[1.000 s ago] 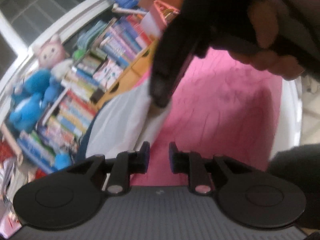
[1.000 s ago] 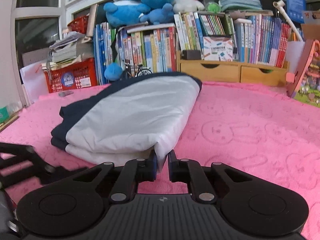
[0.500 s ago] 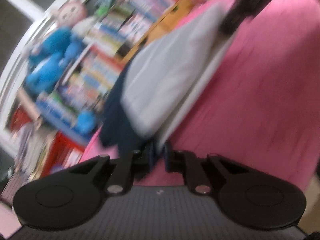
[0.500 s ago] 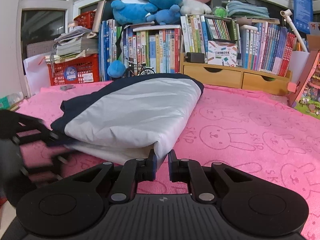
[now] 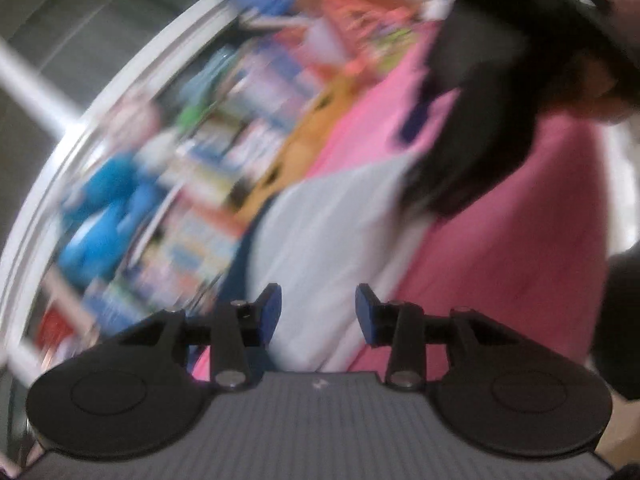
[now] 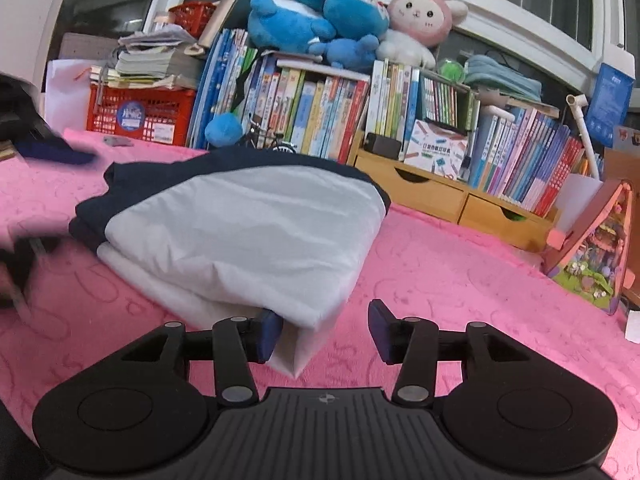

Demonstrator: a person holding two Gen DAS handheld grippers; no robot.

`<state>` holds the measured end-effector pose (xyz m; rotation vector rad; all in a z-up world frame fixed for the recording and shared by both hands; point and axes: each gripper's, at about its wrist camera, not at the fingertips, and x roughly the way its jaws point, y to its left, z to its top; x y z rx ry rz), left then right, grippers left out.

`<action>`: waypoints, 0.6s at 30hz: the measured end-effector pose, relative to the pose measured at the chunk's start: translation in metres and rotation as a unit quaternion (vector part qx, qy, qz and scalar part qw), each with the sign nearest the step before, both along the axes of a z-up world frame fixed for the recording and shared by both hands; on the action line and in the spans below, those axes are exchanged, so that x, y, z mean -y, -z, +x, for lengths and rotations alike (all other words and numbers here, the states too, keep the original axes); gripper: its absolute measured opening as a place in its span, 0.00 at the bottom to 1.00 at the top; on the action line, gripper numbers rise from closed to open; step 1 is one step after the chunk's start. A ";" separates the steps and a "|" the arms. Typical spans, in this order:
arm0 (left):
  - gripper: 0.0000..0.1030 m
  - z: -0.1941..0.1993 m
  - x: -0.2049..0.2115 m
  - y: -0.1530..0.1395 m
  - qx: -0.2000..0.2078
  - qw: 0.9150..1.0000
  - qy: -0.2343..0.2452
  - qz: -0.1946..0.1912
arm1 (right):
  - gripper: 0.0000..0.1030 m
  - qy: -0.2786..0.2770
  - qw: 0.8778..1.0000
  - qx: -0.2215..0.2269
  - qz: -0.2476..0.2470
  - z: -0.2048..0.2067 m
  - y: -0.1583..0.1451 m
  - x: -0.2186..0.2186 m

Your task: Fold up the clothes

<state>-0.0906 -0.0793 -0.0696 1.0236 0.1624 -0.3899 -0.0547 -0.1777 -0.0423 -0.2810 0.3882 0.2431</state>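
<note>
On the pink blanket (image 6: 460, 264), the folded garment (image 6: 248, 232) lies released; both grippers' fingers are opening, gripping nothing

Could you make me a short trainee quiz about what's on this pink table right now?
1. True or false: the folded shirt lies on the pink cloth.
2. Which colour is the shirt's top layer? A) red B) pale grey C) green
3. Fill in: the plush toys sit on top of the ____.

Key: 1 true. 2 B; dark navy shows only along its far edge. 3 books. An extra note: the right hand-held gripper is opening, with the shirt's near corner between its fingers but not pinched; the left hand-held gripper is opening too.
</note>
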 end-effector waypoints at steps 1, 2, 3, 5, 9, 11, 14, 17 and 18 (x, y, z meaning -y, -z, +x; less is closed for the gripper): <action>0.38 0.002 0.012 0.006 -0.001 1.000 0.019 0.010 | 0.43 -0.004 1.000 -0.001 0.003 0.002 -0.001 0.000; 0.38 0.006 0.017 0.010 -0.004 1.000 0.019 0.013 | 0.37 -0.010 1.000 -0.003 0.006 0.003 -0.002 0.000; 0.38 0.010 0.021 0.014 -0.007 1.000 0.019 0.017 | 0.34 -0.016 1.000 -0.004 0.010 0.004 -0.003 0.000; 0.38 0.019 0.029 0.022 -0.013 0.999 0.019 0.023 | 0.25 -0.019 1.000 -0.005 0.013 0.004 -0.003 0.001; 0.17 0.033 0.016 0.027 0.008 0.999 -0.031 0.029 | 0.20 -0.023 1.000 -0.003 0.021 0.003 -0.003 0.006; 0.14 0.036 0.007 0.029 0.010 0.998 -0.048 0.035 | 0.19 -0.026 0.999 -0.001 0.021 0.000 -0.002 0.008; 0.13 0.035 -0.014 0.032 0.019 0.996 -0.072 0.054 | 0.19 -0.025 0.999 0.001 0.019 0.000 0.000 0.009; 0.13 0.036 -0.035 0.033 0.010 0.993 -0.106 0.055 | 0.19 -0.024 0.999 -0.003 0.024 -0.001 0.002 0.011; 0.12 0.036 -0.044 0.033 0.008 0.991 -0.123 0.051 | 0.19 -0.025 0.999 -0.004 0.023 -0.002 0.003 0.011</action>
